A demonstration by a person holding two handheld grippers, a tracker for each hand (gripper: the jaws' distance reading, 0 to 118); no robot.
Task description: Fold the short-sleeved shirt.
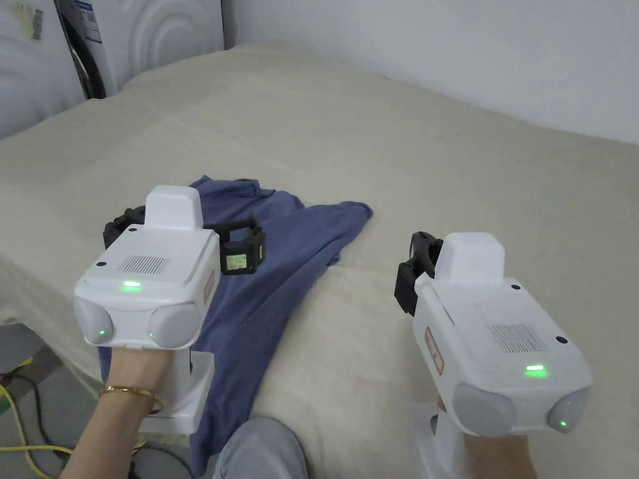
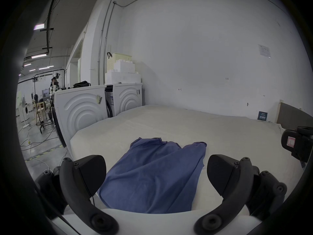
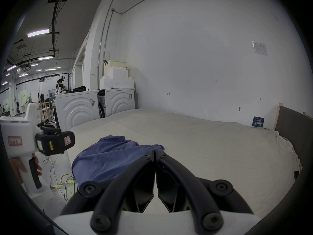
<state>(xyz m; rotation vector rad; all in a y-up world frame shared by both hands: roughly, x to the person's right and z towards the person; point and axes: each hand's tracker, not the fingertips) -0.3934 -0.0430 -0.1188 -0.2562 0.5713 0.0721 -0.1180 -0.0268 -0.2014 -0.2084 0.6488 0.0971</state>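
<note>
Blue fabric of the short-sleeved shirt (image 1: 274, 262) lies rumpled at the near left edge of the bed (image 1: 437, 174), its lower part hanging over the side. At the left, the left hand-held gripper (image 2: 156, 176) hovers above the shirt with its jaws spread wide, nothing between them. To its right, over bare cream sheet and apart from the shirt, the right hand-held gripper (image 3: 154, 154) has its jaws pressed together on nothing. Two white washing machines (image 2: 81, 106) stand beyond the bed's far left corner.
</note>
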